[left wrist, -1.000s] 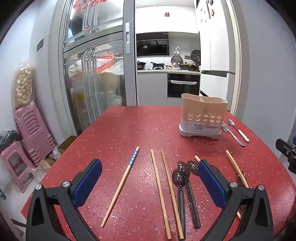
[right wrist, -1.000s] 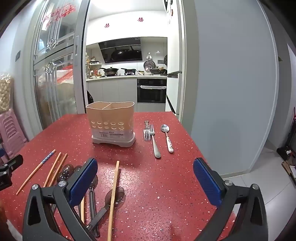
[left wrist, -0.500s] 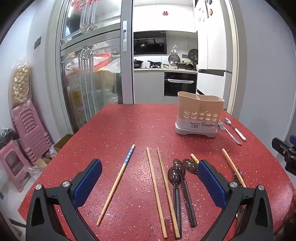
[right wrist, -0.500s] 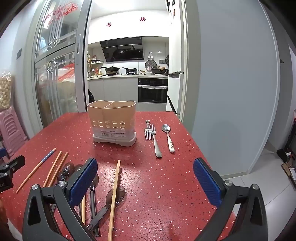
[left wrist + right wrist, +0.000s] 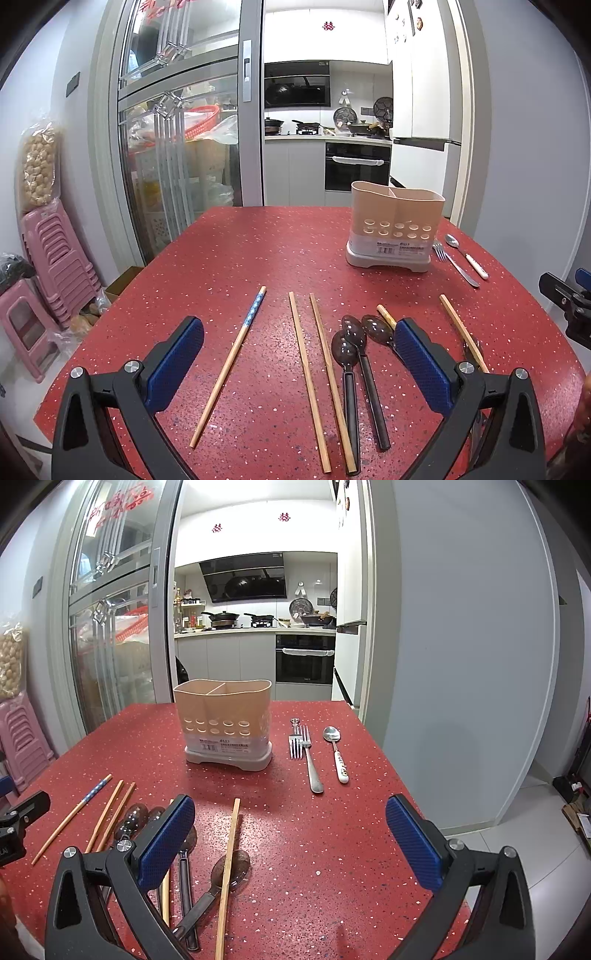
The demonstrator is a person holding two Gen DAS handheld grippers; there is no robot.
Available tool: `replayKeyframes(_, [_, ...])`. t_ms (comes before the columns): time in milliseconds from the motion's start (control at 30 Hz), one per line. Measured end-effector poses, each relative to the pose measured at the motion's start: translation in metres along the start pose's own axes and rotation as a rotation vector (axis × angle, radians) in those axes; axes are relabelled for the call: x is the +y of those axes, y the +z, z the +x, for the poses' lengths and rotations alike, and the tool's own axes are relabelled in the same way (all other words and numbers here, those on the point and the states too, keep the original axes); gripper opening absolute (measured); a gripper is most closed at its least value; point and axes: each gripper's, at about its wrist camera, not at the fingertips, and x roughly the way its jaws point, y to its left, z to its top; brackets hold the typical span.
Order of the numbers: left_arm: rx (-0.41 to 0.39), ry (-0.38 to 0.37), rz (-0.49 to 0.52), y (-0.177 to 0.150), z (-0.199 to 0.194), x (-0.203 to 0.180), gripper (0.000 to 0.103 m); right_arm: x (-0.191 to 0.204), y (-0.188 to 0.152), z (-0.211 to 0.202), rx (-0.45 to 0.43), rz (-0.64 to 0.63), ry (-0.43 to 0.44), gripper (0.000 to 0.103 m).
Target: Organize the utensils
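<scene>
A beige two-compartment utensil holder (image 5: 395,229) (image 5: 225,723) stands empty on the red speckled table (image 5: 240,251). Several wooden chopsticks lie near the front; one has a blue-patterned tip (image 5: 236,350) (image 5: 74,816), two plain ones (image 5: 317,373) lie beside it. Dark plastic spoons (image 5: 351,365) (image 5: 229,864) lie among them, one under a chopstick (image 5: 229,864). A metal fork (image 5: 308,753) and a white-handled spoon (image 5: 336,753) lie right of the holder. My left gripper (image 5: 299,358) is open above the chopsticks. My right gripper (image 5: 291,834) is open above the table.
The table's right edge (image 5: 406,782) drops to a tiled floor beside a grey wall. Pink stacked stools (image 5: 55,254) stand left of the table. A glass sliding door (image 5: 173,147) and a kitchen lie behind.
Both grippers have drawn back and risen slightly; the holder and utensils sit a little lower and farther in both views. Nothing on the table has moved.
</scene>
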Motion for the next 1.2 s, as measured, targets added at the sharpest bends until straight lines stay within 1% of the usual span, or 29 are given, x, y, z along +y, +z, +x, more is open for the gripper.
replayKeyframes(1200, [0.004, -0.009, 0.009, -0.0002, 0.0019, -0.0057, 0.103, 0.0001, -0.0003, 0.0012, 0.004, 0.001, 0.001, 0.103])
